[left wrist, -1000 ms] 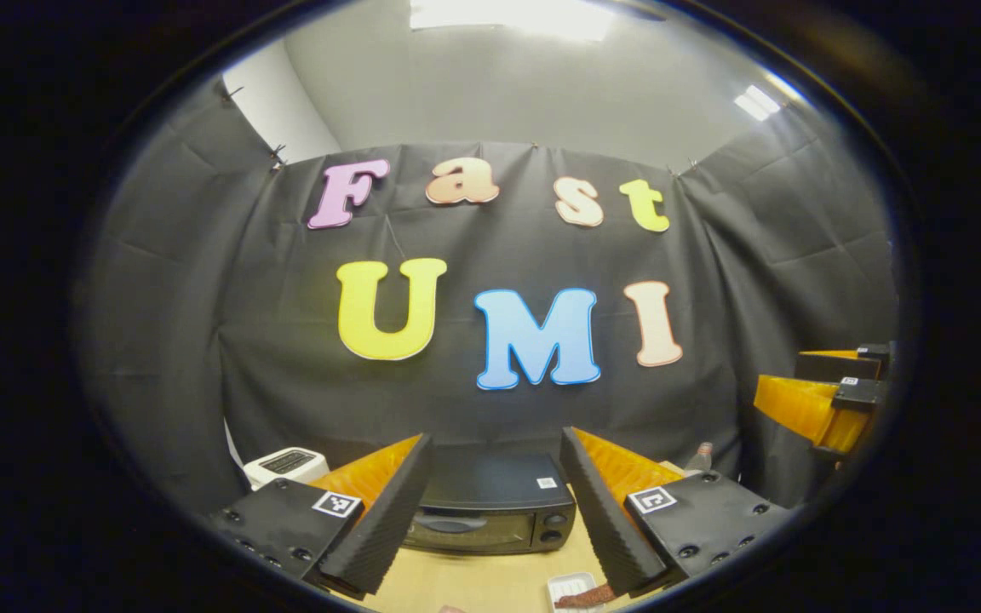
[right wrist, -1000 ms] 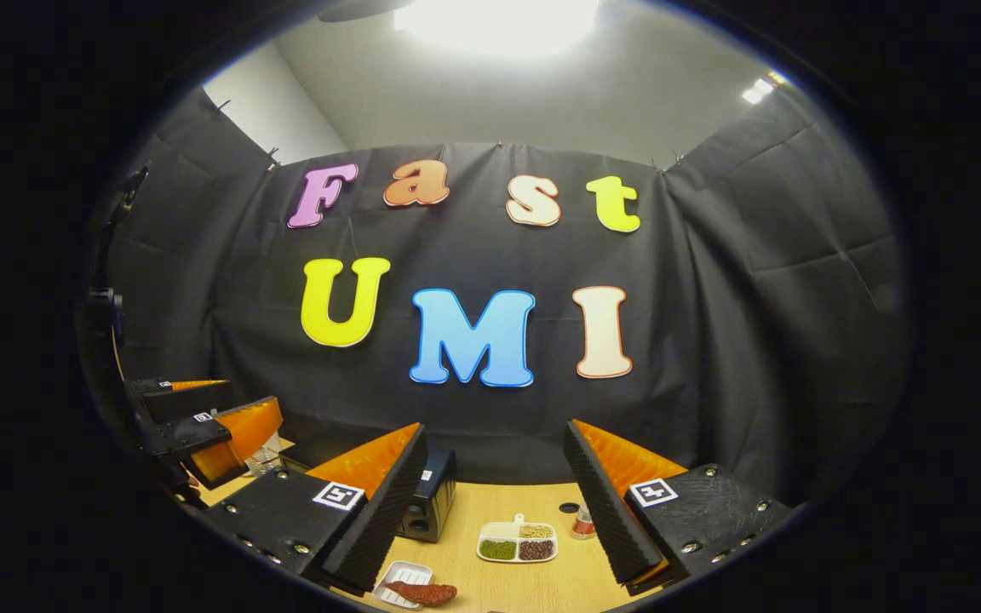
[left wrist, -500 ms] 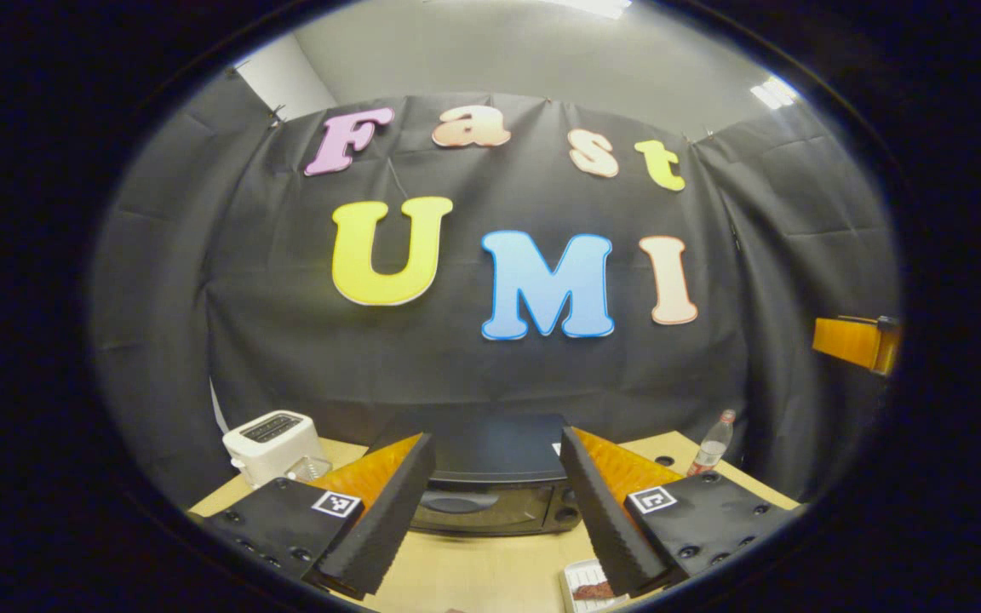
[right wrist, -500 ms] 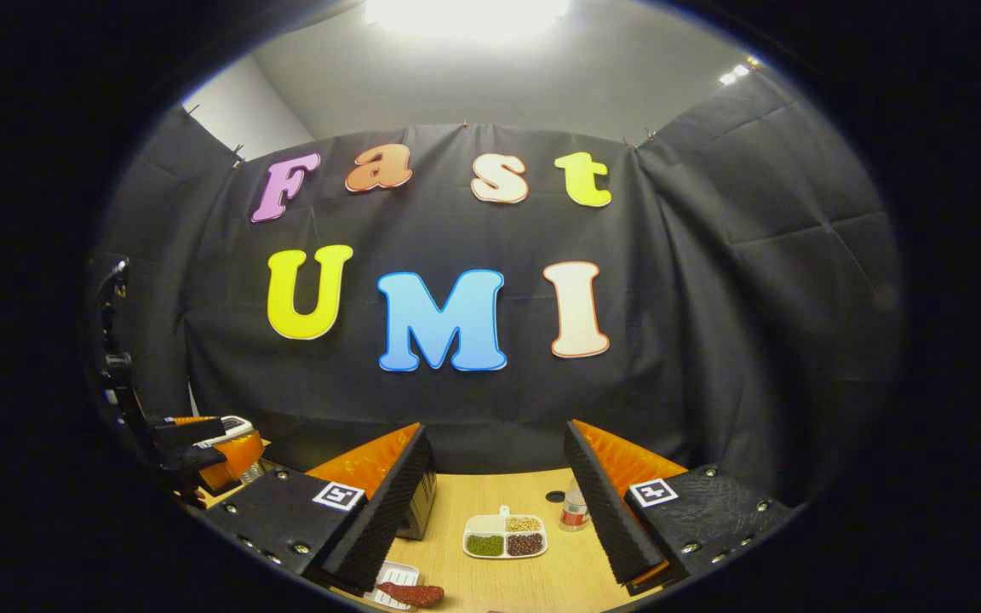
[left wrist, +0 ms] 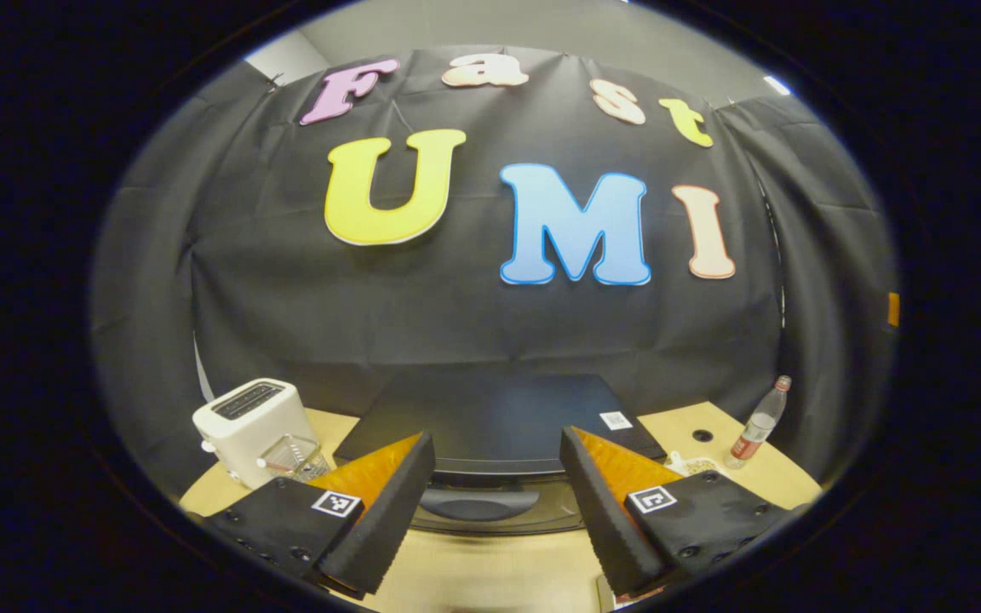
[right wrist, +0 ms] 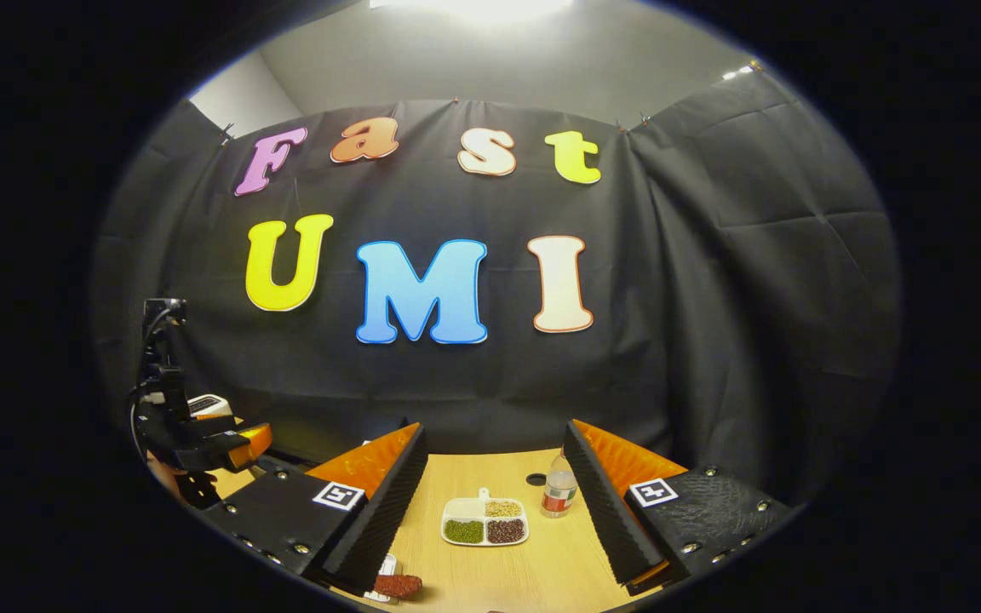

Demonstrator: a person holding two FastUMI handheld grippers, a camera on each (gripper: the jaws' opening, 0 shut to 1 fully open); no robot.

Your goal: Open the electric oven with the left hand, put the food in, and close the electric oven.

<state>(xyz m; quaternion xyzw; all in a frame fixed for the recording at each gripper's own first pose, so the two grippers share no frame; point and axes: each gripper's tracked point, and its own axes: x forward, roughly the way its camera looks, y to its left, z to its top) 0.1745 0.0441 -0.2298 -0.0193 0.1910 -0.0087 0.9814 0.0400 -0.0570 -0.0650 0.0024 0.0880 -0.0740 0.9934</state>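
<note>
With door shut and food outside, nothing done yet. On worktop (right wrist: 490, 570): electric oven (left wrist: 490, 417), handle (left wrist: 478, 504) between spread, empty left claw (left wrist: 497, 502). Right claw (right wrist: 495, 511) likewise wide, empty. Divided tray (right wrist: 485, 524) of beans; reddish food (right wrist: 397, 585) on small plate.

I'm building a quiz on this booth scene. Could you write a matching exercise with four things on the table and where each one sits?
Things:
1. toaster
2. electric oven
3. divided dish
4. bottle

Places:
A. just right of the divided dish
B. straight ahead of the left gripper, door shut
C. between the right gripper's fingers, holding grains
D. left of the oven

Pairs: 1-D, 2-B, 3-C, 4-A
</note>
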